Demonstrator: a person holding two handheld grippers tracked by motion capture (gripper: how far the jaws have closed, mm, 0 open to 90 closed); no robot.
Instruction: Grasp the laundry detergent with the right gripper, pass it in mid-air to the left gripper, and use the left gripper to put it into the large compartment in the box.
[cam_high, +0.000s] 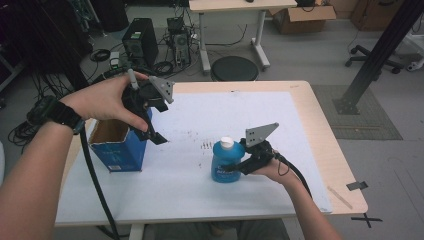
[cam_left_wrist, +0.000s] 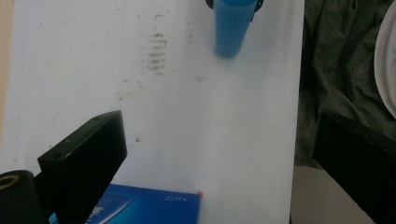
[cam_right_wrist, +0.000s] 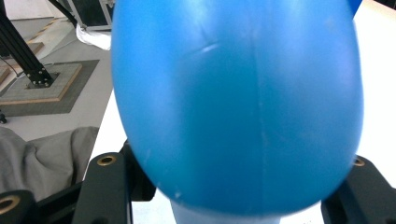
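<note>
Just below the centre of the high view, a blue bottle (cam_high: 226, 162) (white-capped, upright) is clamped by the right gripper (cam_high: 239, 163) on the white table (cam_high: 210, 120). At upper left, the left gripper (cam_high: 152, 134) is held with jaws apart above the open blue box (cam_high: 118, 147), nothing between them.

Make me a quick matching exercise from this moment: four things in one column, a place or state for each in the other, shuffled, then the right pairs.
Things:
1. blue bottle
2. blue box
3. left gripper
4. right gripper

Places or states:
A. open-topped, at the table's left edge
B. jaws apart, held above the white mat
C. upright on the white mat, white cap on
D. jaws closed on the bottle's sides

Pairs: 1-C, 2-A, 3-B, 4-D
</note>
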